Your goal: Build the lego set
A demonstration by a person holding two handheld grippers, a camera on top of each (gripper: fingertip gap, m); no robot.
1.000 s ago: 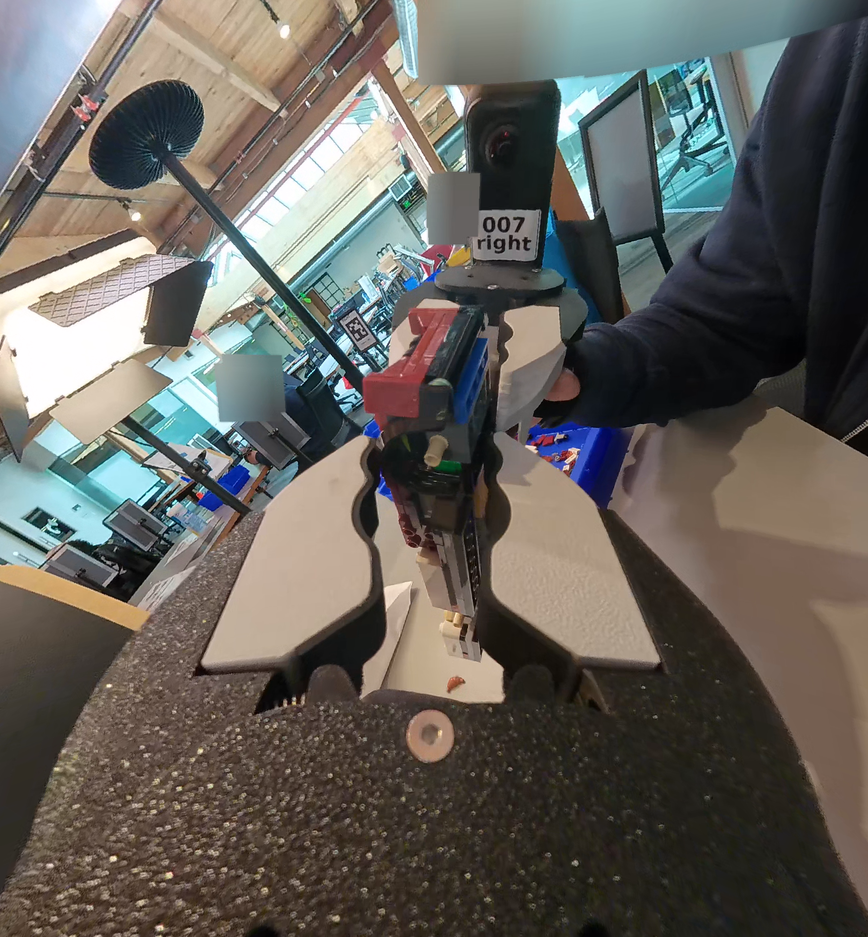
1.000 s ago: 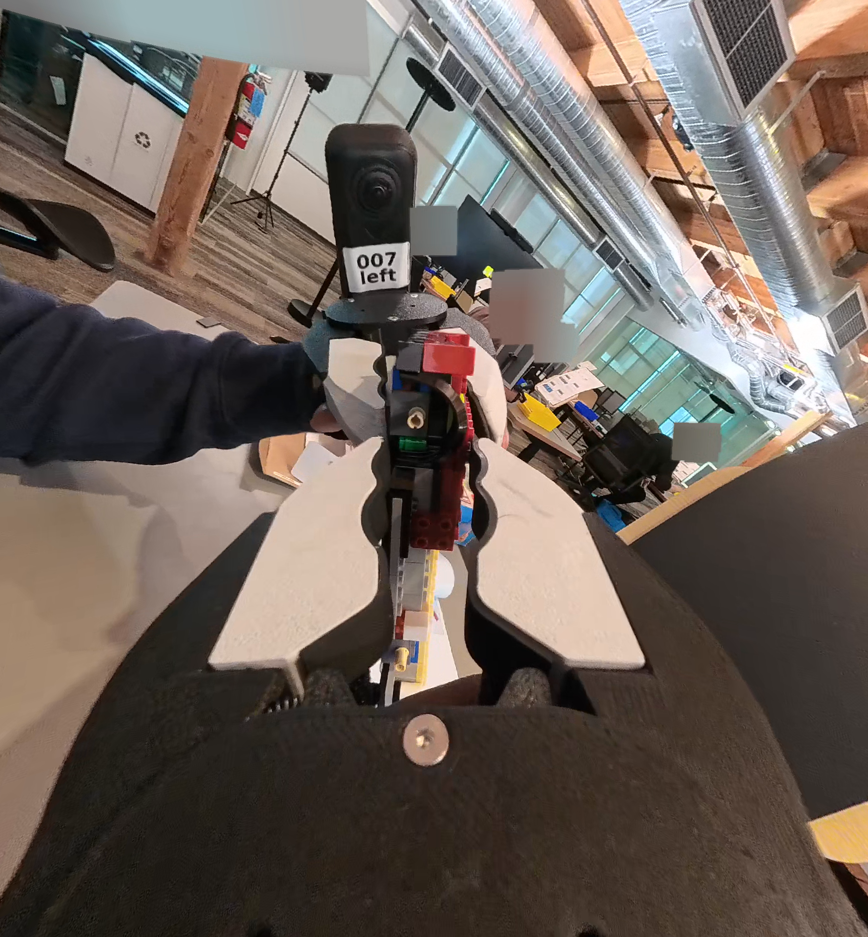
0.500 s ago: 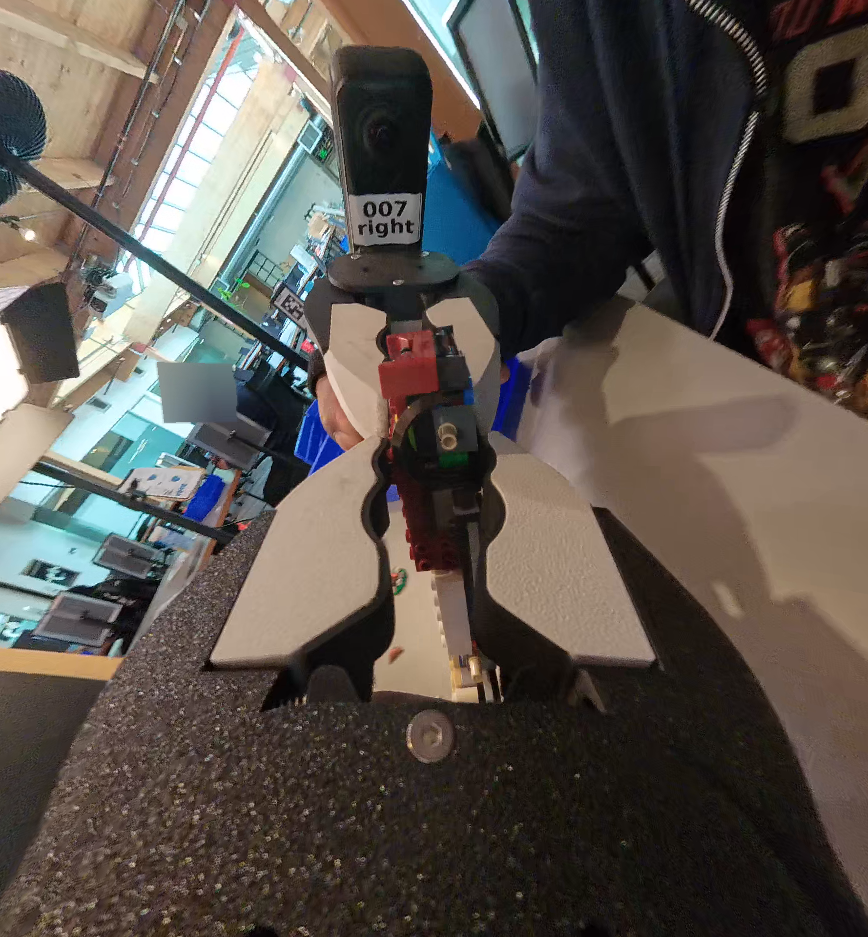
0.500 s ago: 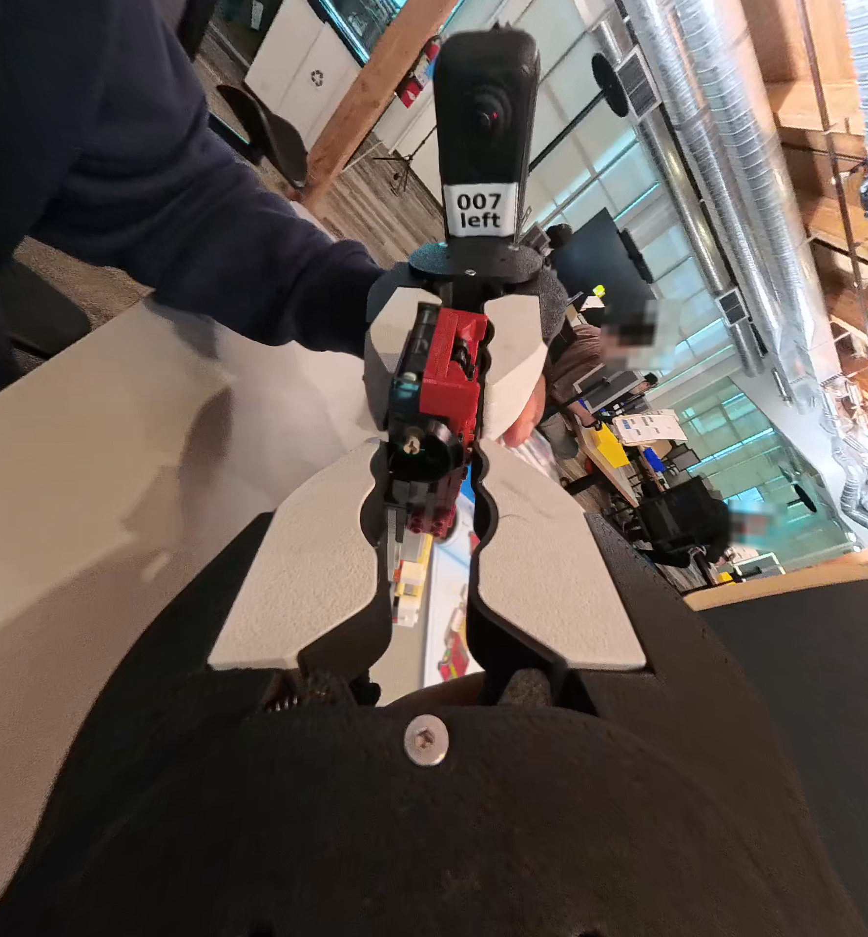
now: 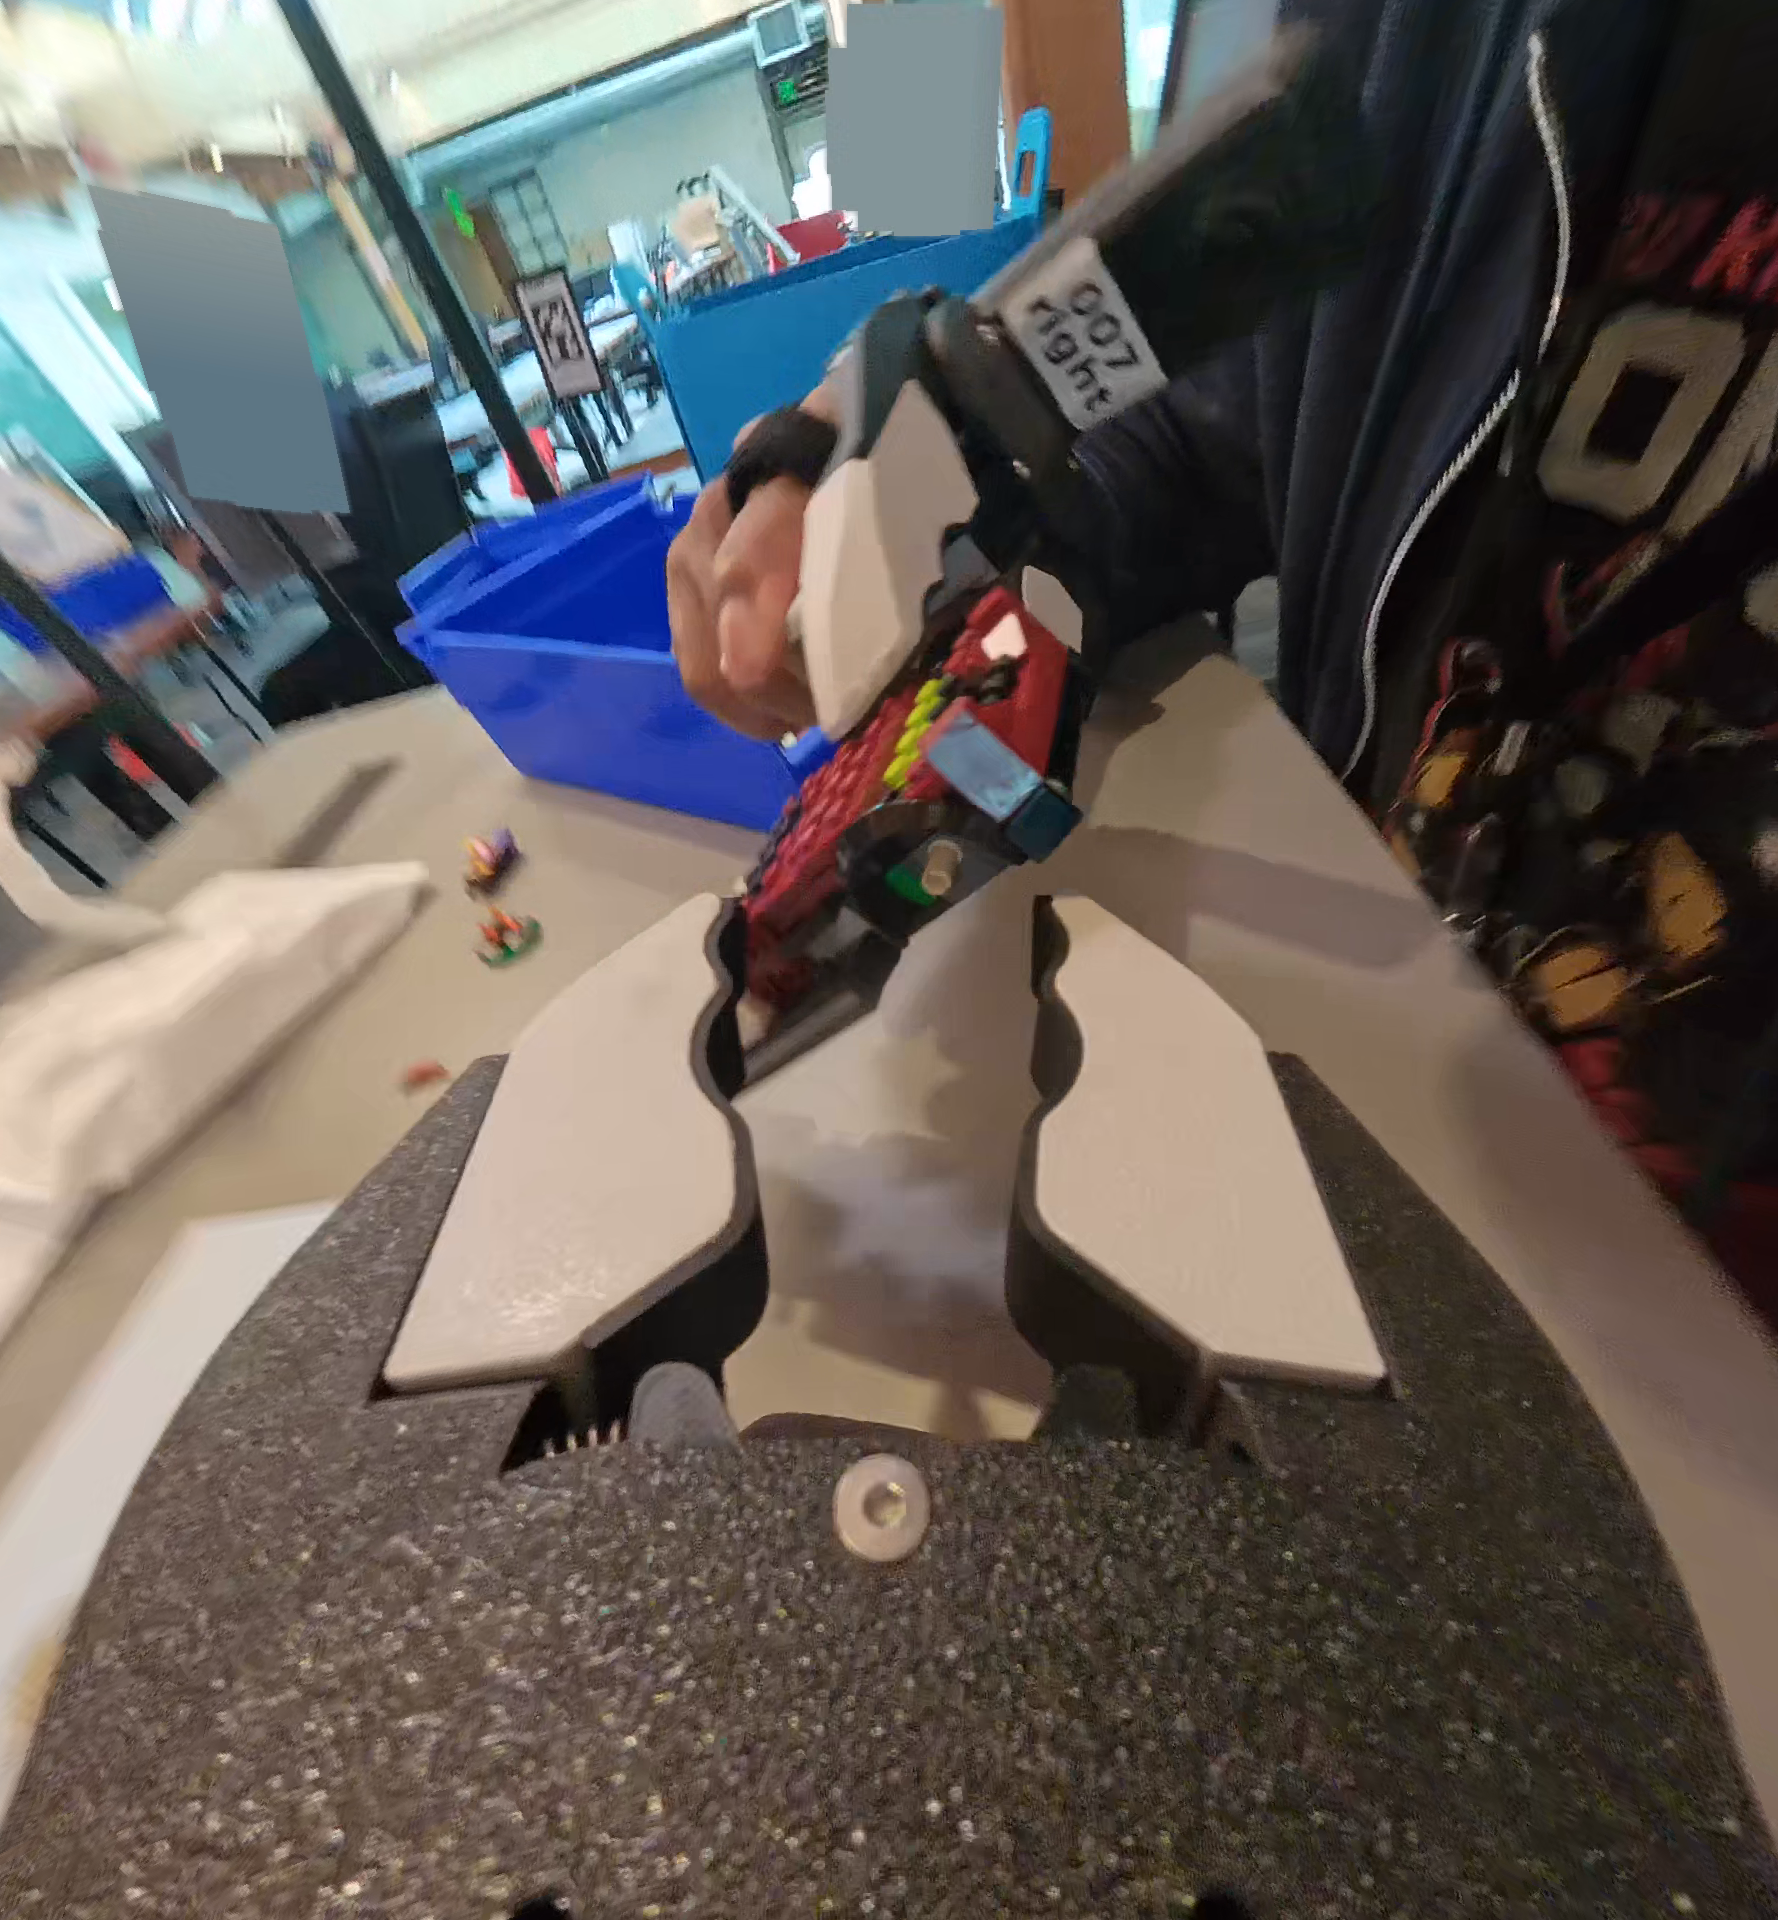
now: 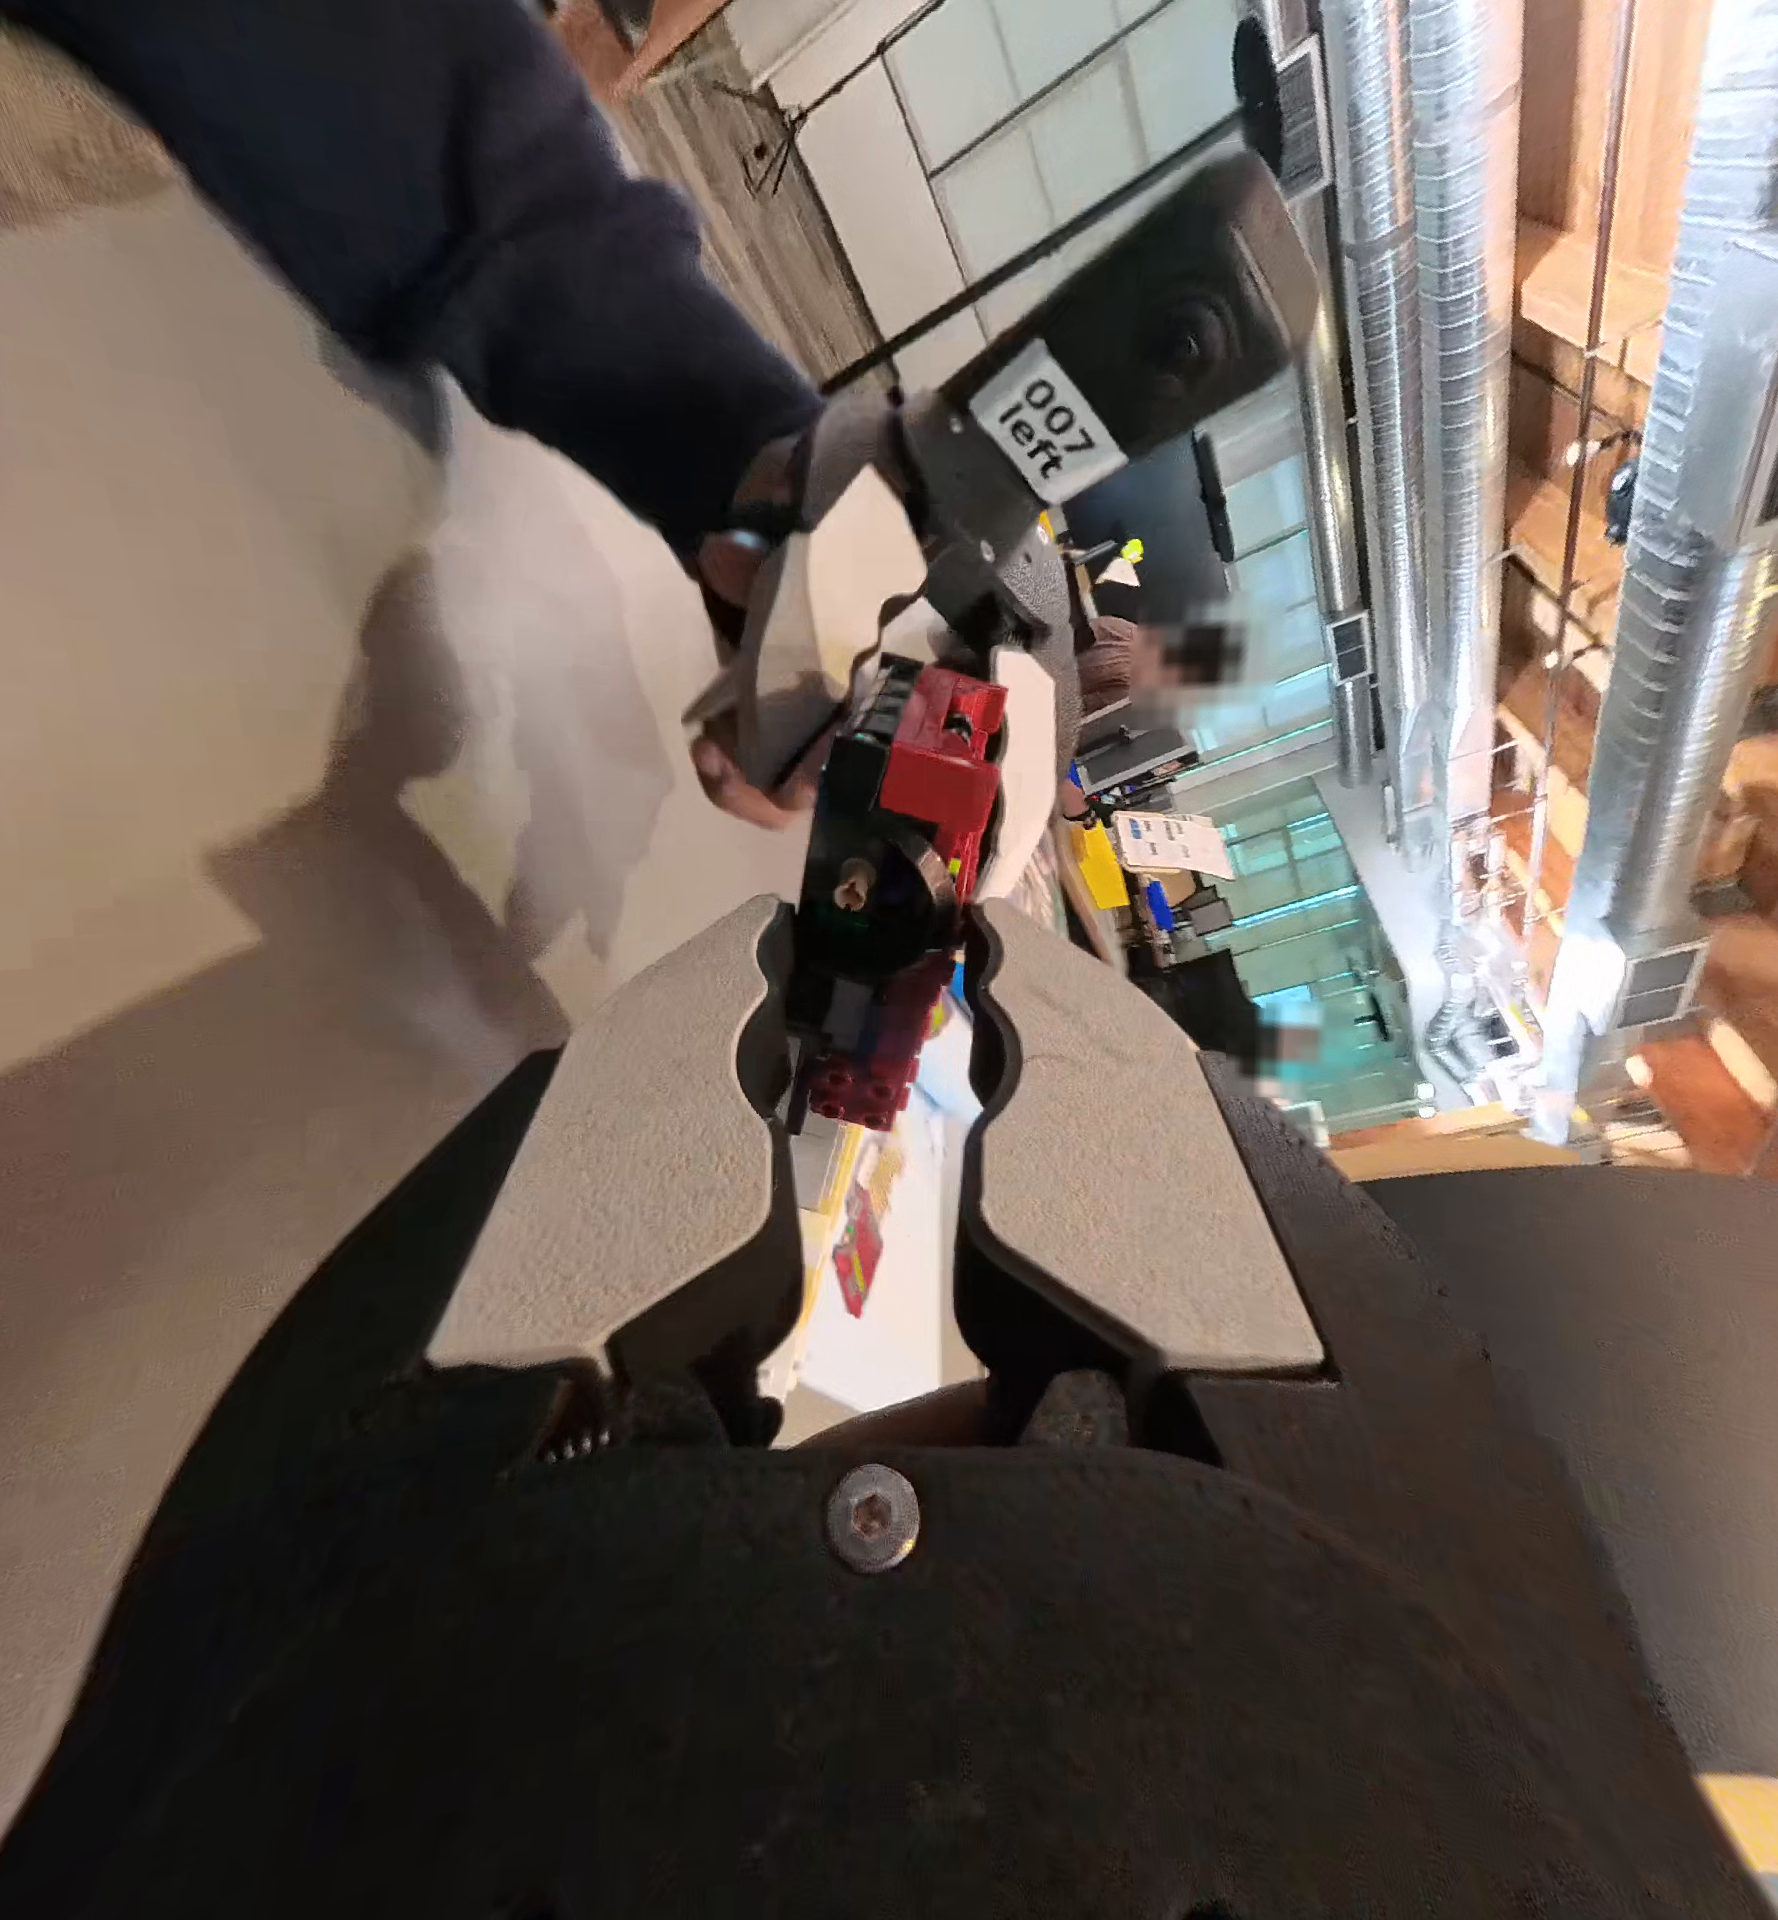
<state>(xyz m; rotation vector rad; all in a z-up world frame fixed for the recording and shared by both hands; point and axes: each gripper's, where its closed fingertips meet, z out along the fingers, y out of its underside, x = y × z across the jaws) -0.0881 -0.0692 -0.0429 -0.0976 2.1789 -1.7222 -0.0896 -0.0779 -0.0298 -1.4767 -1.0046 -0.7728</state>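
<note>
A red and black toy-brick model (image 5: 906, 790) with a blue block and a tan peg hangs above the grey table (image 5: 1228, 852). My right gripper (image 6: 874, 920) is shut on it, both pads pressed on its sides. In the left wrist view the right gripper (image 5: 958, 665) holds the model tilted. My left gripper (image 5: 880, 920) is open. The model's lower end lies against its left finger (image 5: 656, 1039), and the right finger (image 5: 1155, 1091) stands apart from it. In the right wrist view the model (image 6: 895, 831) reaches between the spread fingers of the left gripper (image 6: 906, 707).
A blue bin (image 5: 573, 665) stands at the back of the table. A white cloth bag (image 5: 137, 1018) lies on the left. Small loose brick pieces (image 5: 506, 935) lie between them. A person's dark jacket (image 5: 1591, 520) fills the right side.
My left jaws have opened and let go of the model, which both grippers held before. The right gripper keeps its hold. Both grippers have swung down toward the table and tilted.
</note>
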